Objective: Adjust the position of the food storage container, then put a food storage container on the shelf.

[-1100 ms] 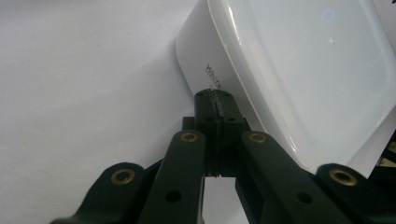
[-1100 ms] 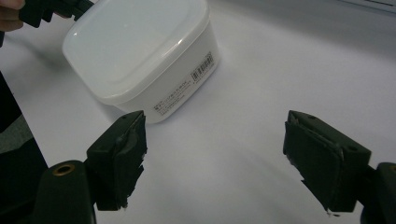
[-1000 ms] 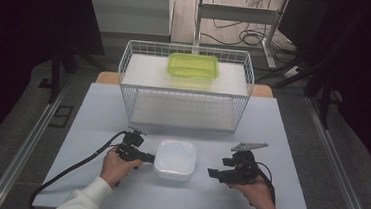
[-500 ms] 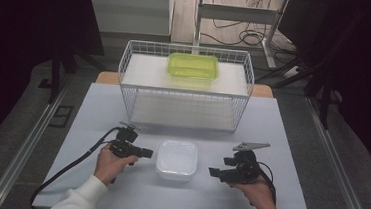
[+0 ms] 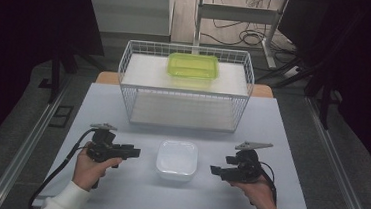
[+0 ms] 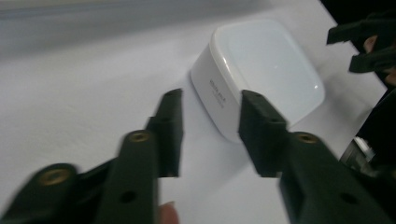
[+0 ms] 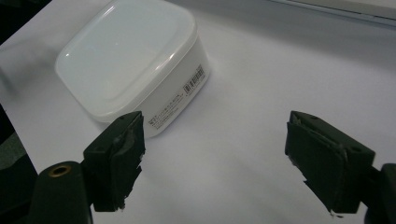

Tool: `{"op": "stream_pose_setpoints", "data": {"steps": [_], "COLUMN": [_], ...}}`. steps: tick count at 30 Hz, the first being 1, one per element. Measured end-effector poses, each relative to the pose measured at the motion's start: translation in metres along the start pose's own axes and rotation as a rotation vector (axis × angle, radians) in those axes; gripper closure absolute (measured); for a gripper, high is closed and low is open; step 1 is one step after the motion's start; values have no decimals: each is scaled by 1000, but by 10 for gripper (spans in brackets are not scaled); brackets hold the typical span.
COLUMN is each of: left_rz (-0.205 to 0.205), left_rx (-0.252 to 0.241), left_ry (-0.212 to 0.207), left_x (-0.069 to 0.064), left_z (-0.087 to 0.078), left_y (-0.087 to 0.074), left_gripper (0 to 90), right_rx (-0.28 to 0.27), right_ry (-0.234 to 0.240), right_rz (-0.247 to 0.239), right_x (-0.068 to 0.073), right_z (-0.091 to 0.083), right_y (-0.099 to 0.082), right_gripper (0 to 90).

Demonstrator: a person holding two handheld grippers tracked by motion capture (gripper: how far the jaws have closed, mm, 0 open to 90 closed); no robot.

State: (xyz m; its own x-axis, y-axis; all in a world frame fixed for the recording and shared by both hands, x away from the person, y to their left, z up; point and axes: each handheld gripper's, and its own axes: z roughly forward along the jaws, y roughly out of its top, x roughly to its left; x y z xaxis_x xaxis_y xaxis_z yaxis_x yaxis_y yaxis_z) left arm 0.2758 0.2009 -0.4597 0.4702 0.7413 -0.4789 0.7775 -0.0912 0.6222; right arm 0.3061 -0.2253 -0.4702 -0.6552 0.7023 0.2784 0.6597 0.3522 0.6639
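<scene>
the white container sits on the pale table, in the near half, between the two hands. it is a squarish, low plastic box with rounded corners, turned bottom up, milky and a little see-through, with a smooth, faintly glossy top that catches the light. a small printed label with a barcode runs along one side wall, plain in the right gripper view; a line of grey lettering shows on the side seen from the left gripper view.

the table top is matte and whitish with a faint blue cast. at its far side stands a white wire basket, a thin grid of rods with a flat white shelf across it. on that shelf lies a green container, translucent lime plastic, rectangular with rounded corners.

the left gripper, black and blocky, is held just left of the white container with its tips pointing at it. its jaws have just been opening and now stand partly apart, with nothing between them; in the left gripper view the box lies a little beyond the pads, untouched. the right gripper rests on the other side of the box, near it but apart. its jaws are spread wide over bare table, gripping nothing, and its rubbery pads look worn and ragged at the edges.
</scene>
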Motion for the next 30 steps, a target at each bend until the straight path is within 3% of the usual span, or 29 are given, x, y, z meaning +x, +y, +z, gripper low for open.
{"op": "stream_pose_setpoints", "data": {"steps": [8, 14, 20, 30], "left_rz": [9, -10, -22, -78], "left_rx": [-36, -35, -43, -11], "left_ry": [3, -52, -67, -145], "left_x": [-1, -4, -4, -4], "left_z": [-10, -6, -7, 16], "left_y": [-3, -4, -4, -5], "left_gripper": [419, 399, 394, 396], "right_rx": [-39, -54, -89, -69], "right_ry": [5, 54, 97, 151], "right_rz": [11, 29, 77, 110], "right_x": [1, 2, 1, 10], "right_z": [-5, -5, -7, 0], "right_y": [0, 0, 2, 8], "right_gripper": [182, 183, 182, 226]}}
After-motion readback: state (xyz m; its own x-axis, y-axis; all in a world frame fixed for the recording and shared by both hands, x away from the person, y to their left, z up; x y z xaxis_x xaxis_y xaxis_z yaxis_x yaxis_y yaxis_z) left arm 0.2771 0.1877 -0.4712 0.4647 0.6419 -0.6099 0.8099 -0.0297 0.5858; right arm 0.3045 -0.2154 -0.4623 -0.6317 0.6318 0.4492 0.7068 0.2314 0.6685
